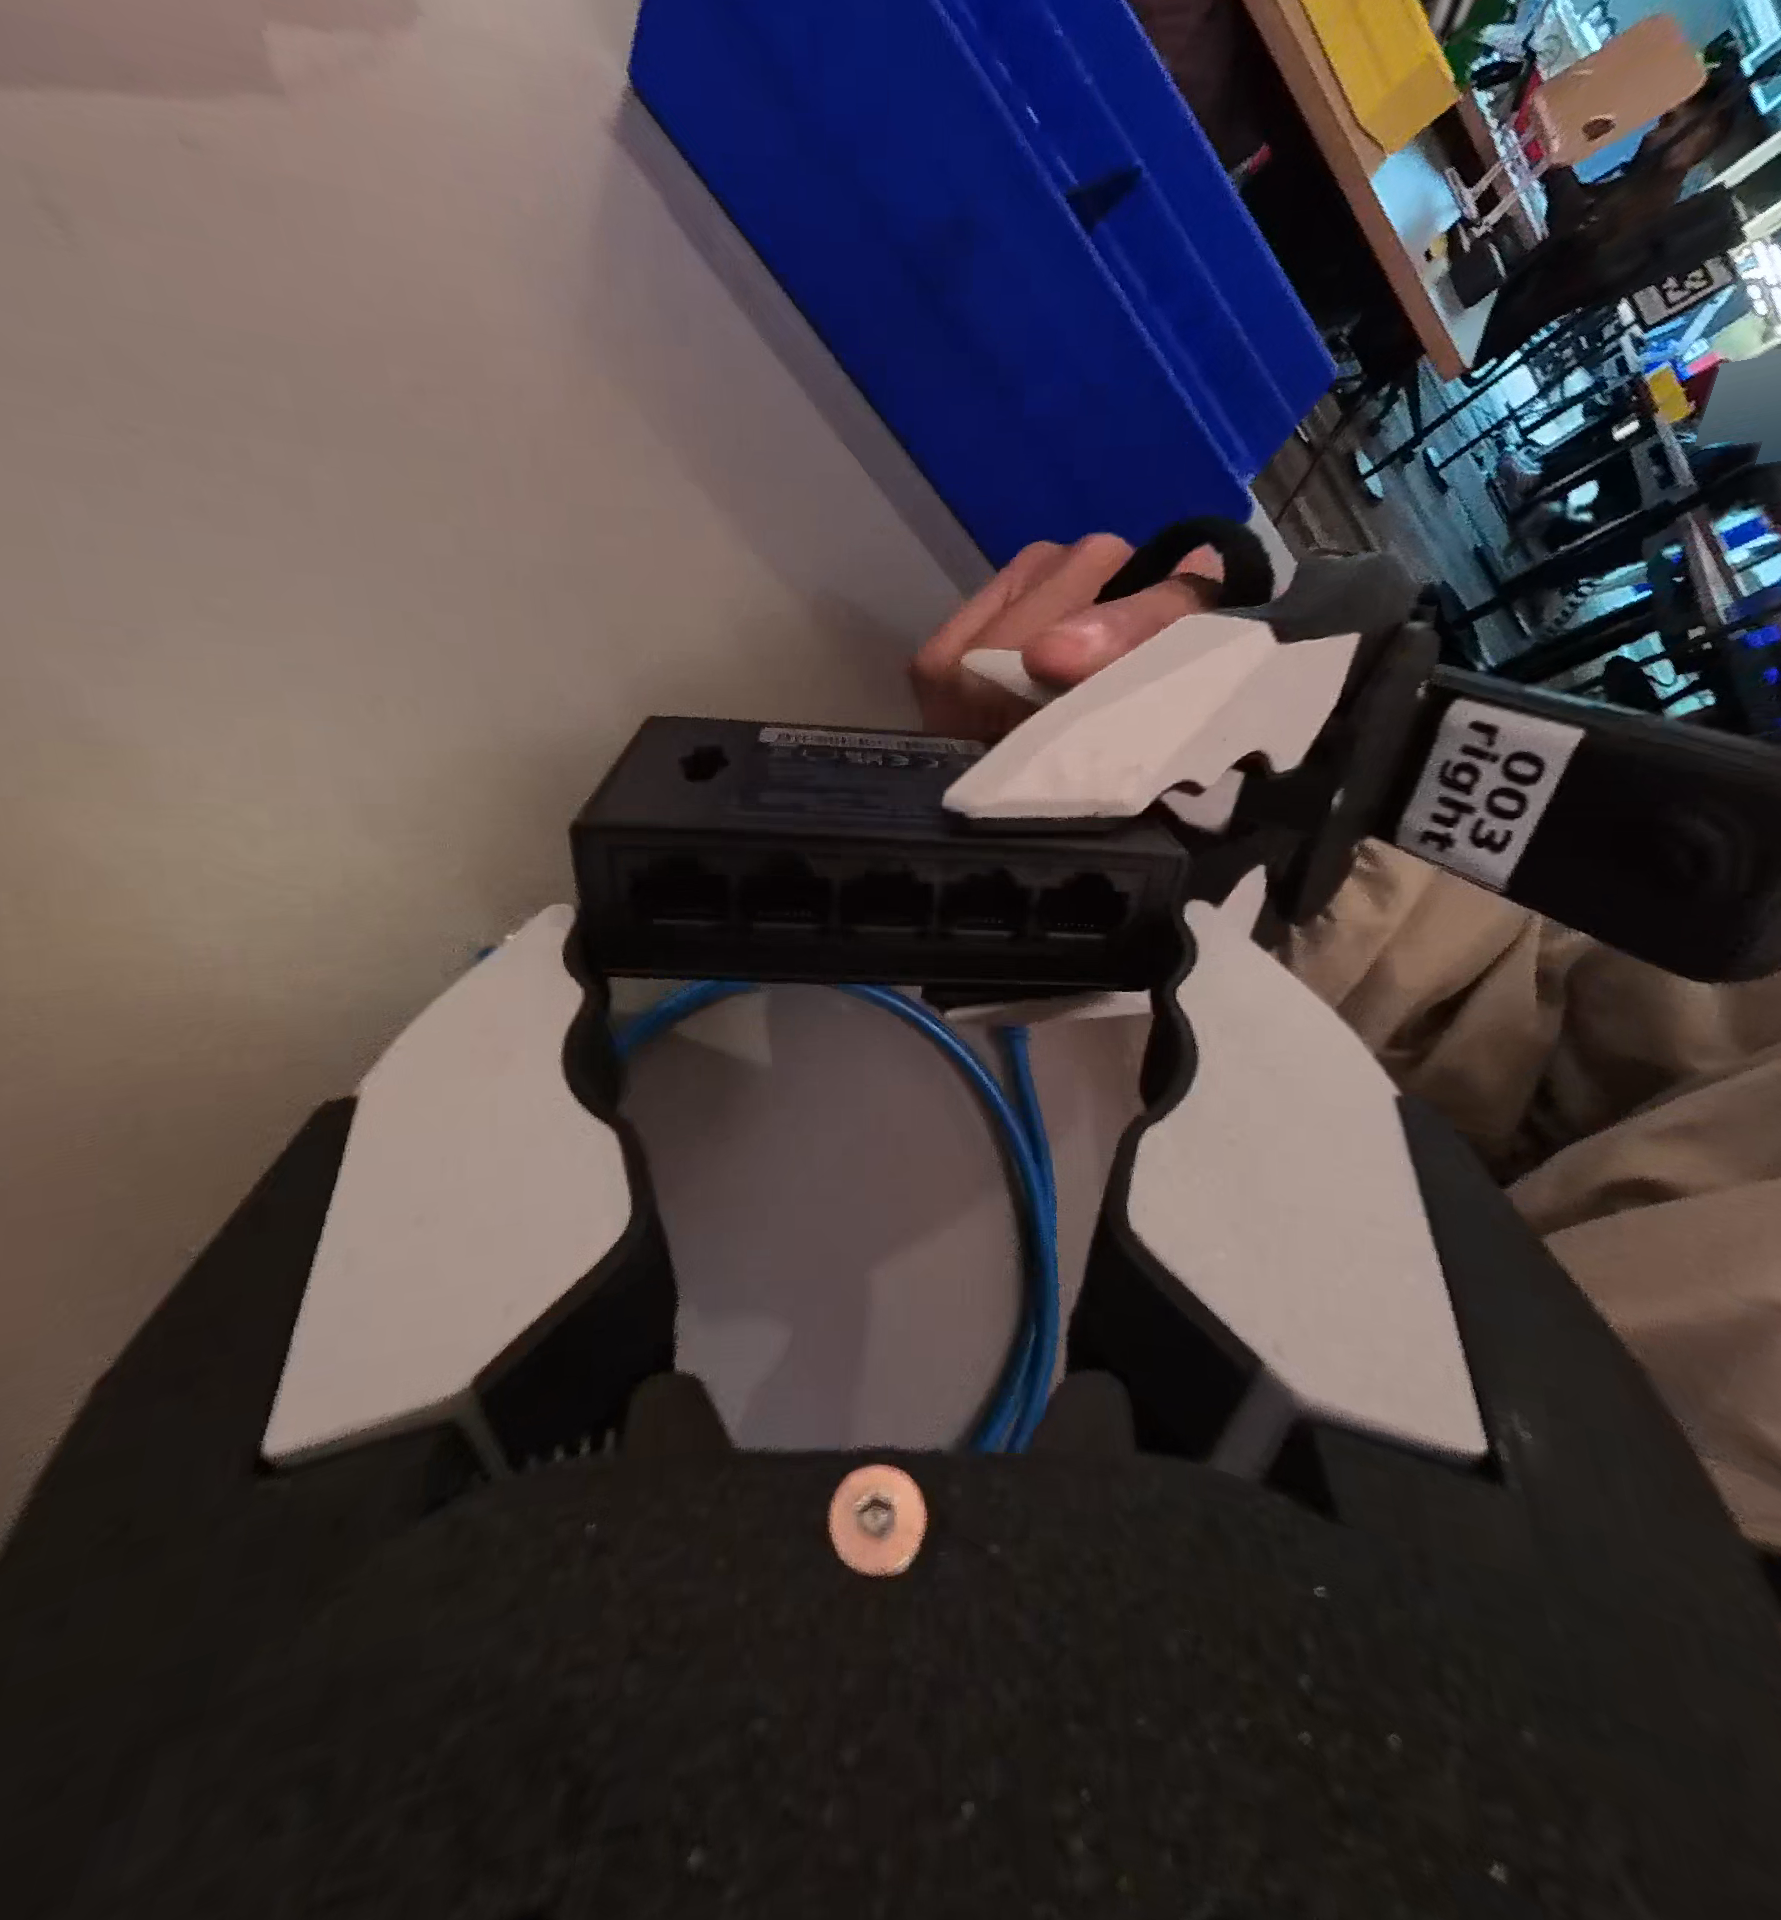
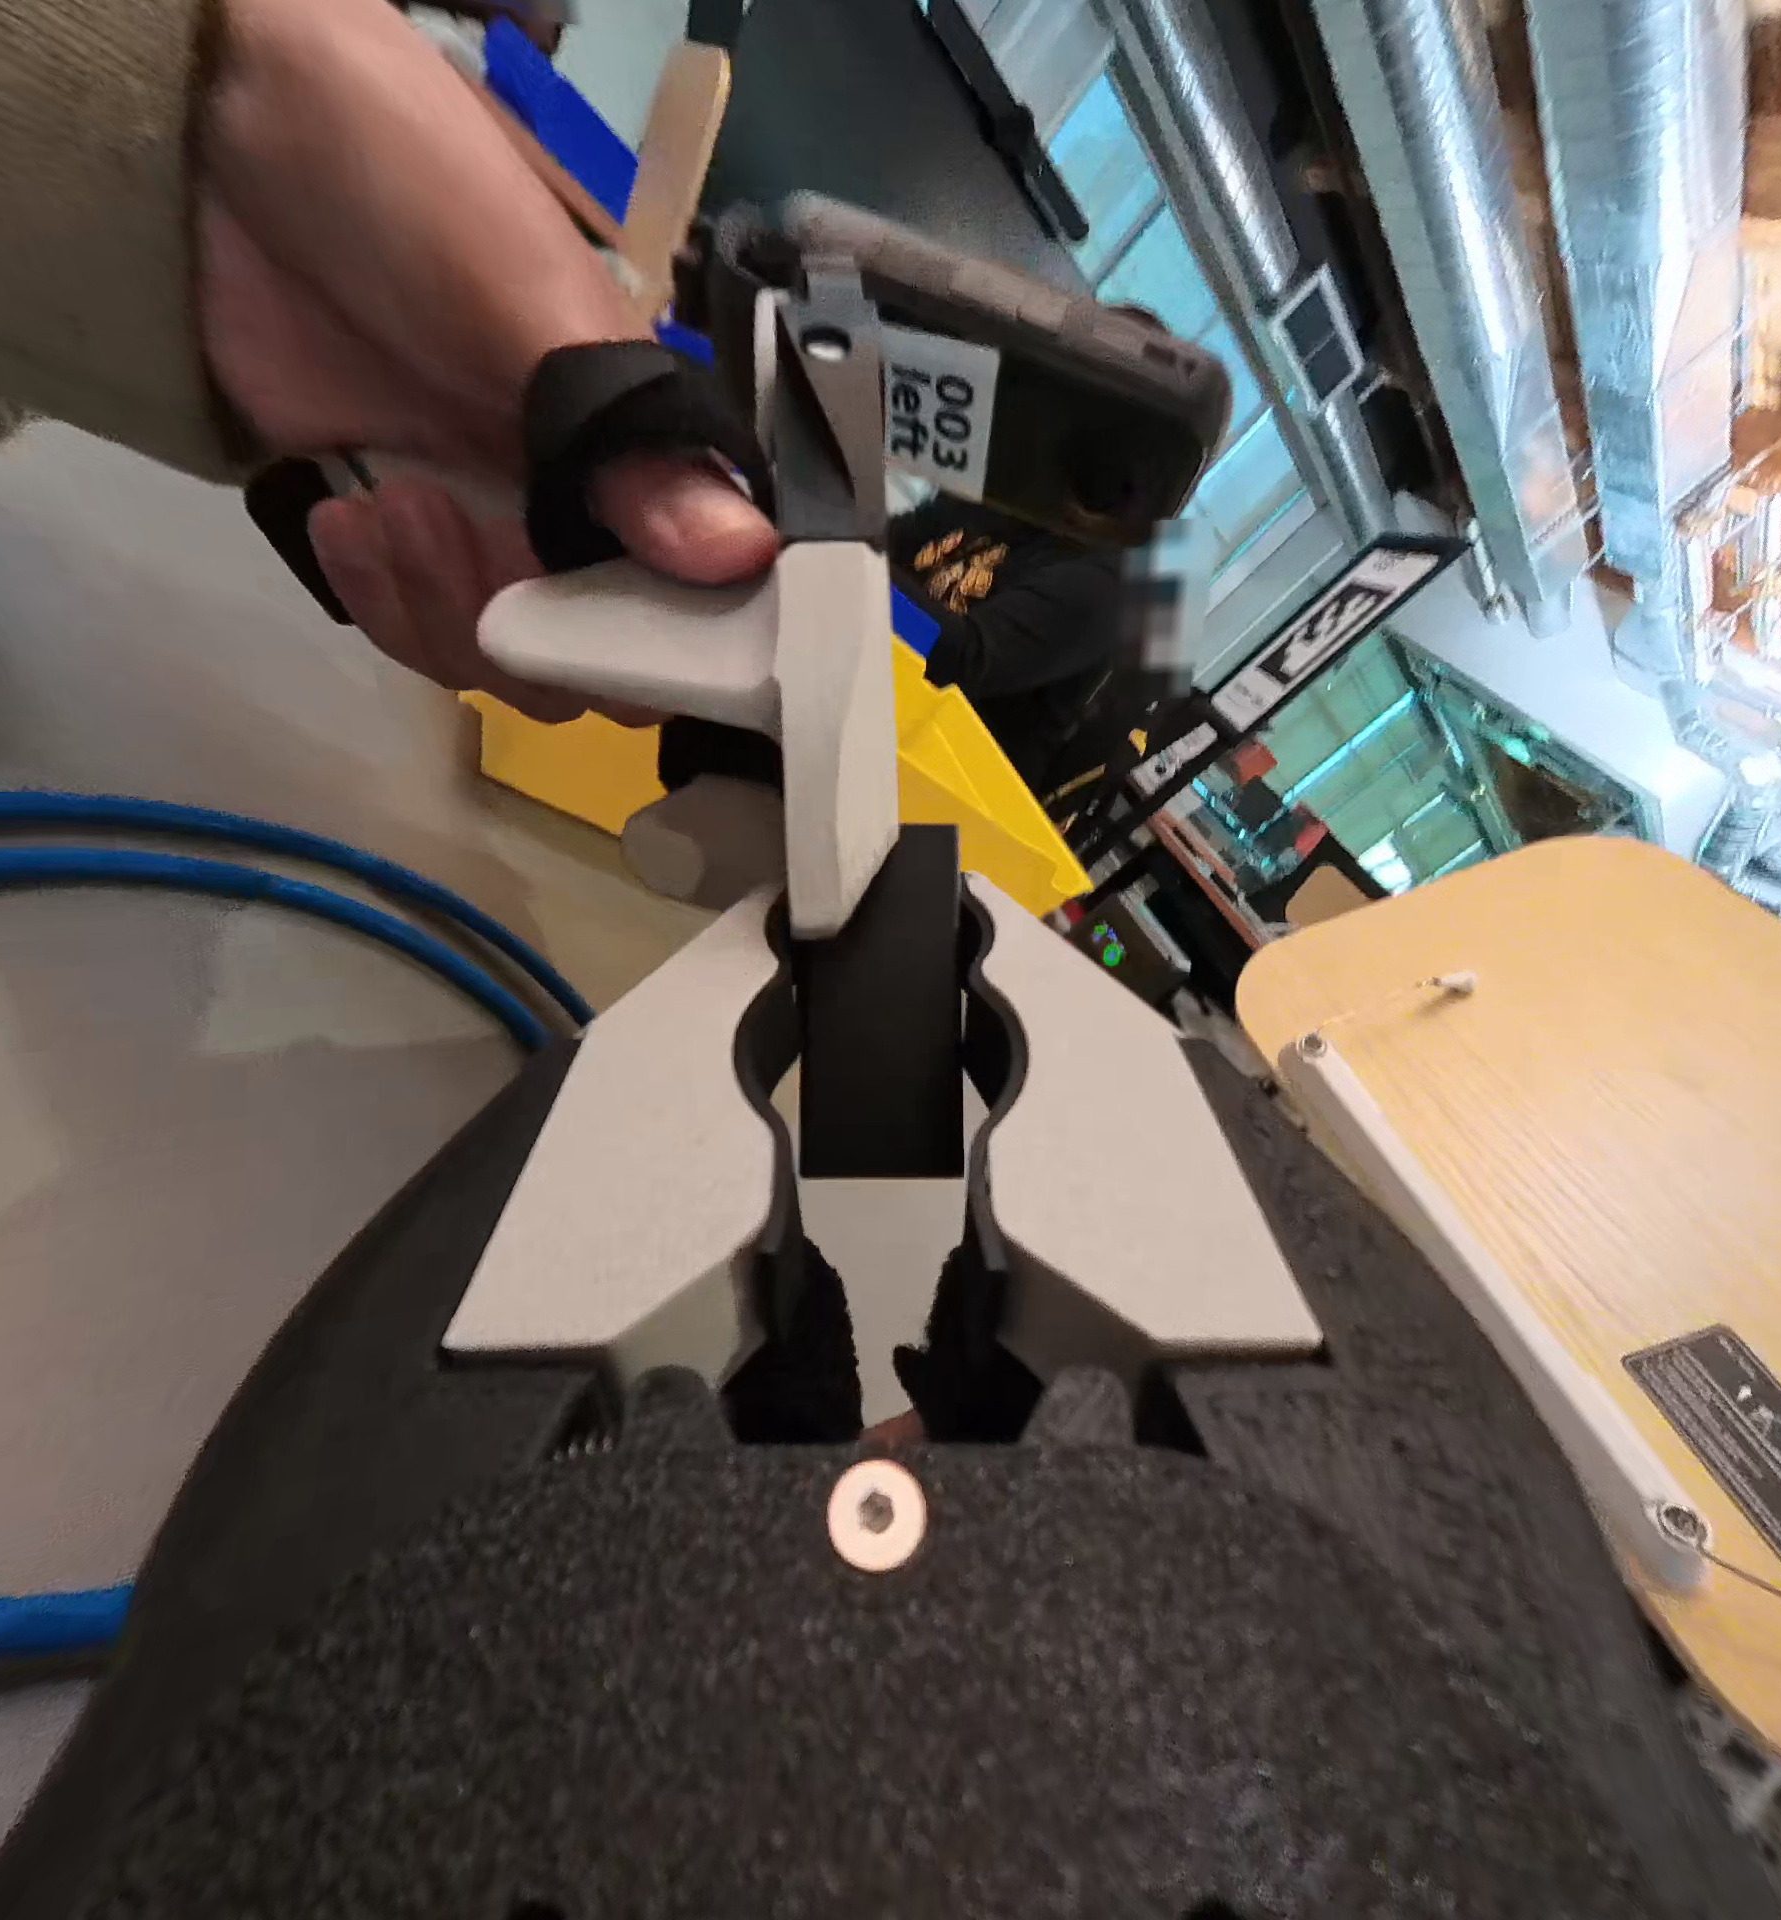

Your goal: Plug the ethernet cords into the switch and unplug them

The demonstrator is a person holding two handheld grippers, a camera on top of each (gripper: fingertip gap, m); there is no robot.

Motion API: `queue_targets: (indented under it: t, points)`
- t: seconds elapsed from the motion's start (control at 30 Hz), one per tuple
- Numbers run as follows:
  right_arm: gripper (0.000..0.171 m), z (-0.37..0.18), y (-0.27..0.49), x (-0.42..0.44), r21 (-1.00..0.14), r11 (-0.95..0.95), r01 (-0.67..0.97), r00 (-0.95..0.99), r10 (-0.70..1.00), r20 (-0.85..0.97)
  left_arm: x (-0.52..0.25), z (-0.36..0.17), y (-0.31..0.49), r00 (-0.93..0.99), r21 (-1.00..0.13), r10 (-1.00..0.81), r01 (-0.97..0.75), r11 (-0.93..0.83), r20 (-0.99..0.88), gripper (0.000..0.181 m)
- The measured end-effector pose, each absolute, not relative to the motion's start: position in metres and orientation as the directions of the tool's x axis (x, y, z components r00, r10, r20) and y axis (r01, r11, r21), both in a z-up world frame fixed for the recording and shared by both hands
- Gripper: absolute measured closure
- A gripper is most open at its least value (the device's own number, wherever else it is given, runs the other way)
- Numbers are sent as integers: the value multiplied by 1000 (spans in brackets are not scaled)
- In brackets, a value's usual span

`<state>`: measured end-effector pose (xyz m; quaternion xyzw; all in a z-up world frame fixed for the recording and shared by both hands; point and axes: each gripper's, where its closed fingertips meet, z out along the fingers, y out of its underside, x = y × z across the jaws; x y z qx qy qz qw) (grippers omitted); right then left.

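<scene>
The black switch (image 1: pixel 813 800) is held up over the white table, its row of ports facing the left wrist view, all empty. My left gripper (image 1: pixel 878 935) is shut on the switch, one finger at each short end. My right gripper (image 2: pixel 881 935) is shut on the switch (image 2: pixel 881 1039) too, clamping its right end from above and below; one of its fingers (image 1: pixel 1073 758) lies on the switch's top. A finger (image 2: pixel 834 727) of the left gripper crosses in front in the right wrist view. The blue ethernet cords (image 1: pixel 1031 1195) lie looped on the table below, unplugged; they also show in the right wrist view (image 2: pixel 242 862).
A blue bin (image 1: pixel 969 229) stands on the white table (image 1: pixel 242 520) behind the switch. A yellow bin (image 2: pixel 969 790) sits beyond the grippers. A pale wooden tabletop (image 2: pixel 1592 1143) is at the right. A person (image 2: pixel 1000 603) is in the background. My left and right fingertips are right by each other.
</scene>
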<state>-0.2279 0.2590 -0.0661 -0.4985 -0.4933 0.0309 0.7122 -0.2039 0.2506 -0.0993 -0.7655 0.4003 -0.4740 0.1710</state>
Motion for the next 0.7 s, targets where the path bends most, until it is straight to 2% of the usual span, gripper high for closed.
queue_targets:
  t: [0.17,0.23,0.3,0.43,0.53,0.63,0.7]
  points:
    - [142,-90,282,-214,-707,325,629,475,559,680,-205,-109,275,429,-708,-808,-413,-574,404,82]
    - [126,-99,292,-206,-695,229,682,502,545,672,-208,-112,282,505,-725,-812,-436,-533,293,82]
    - [123,-104,296,-205,-681,182,710,508,537,674,-208,-111,283,539,-736,-808,-444,-512,237,82]
    - [144,-113,302,-206,-653,135,745,512,511,690,-203,-116,281,597,-737,-775,-424,-526,209,82]
    - [145,-114,304,-205,-637,160,754,503,483,716,-203,-118,281,616,-745,-760,-406,-530,205,82]
    - [144,-113,310,-190,-598,200,776,485,419,768,-197,-105,275,554,-788,-785,-336,-516,277,90]
    - [144,-115,310,-185,-634,238,736,499,441,746,-195,-102,269,491,-774,-806,-348,-530,331,100]
